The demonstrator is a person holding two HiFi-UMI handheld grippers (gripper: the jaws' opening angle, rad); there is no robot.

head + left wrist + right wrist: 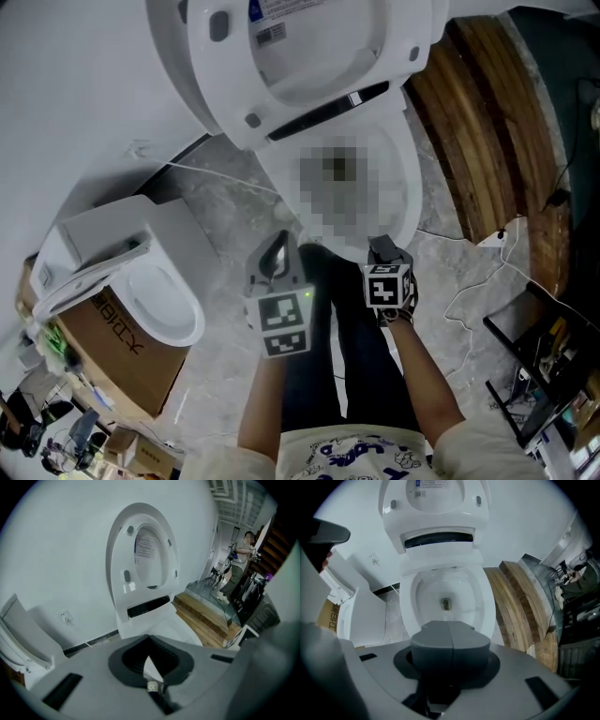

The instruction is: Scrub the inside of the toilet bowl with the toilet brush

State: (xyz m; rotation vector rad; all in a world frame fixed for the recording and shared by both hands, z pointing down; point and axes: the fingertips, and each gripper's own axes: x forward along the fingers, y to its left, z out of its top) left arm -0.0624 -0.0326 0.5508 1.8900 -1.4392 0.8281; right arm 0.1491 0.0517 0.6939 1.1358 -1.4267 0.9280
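The toilet bowl [409, 183] stands open against the white wall, its seat and lid [309, 56] tipped upright. In the right gripper view the bowl's white inside [426, 595] lies straight ahead.

The right gripper [384, 249] hangs at the bowl's front rim, pointing into it. Its jaws are pressed flat together with only a seam between them, and they hold nothing [449, 626].

The left gripper [278, 251] is just beside it, off the front left of the bowl. Its jaws stand slightly apart [149, 660], with a thin wedge of white showing between them and nothing in the gap.

A second toilet [159, 300] sits on a cardboard box [122, 352] to the left. Wooden steps [487, 122] run along the right of the bowl. A white cable [469, 292] trails over the grey stone floor [220, 202].
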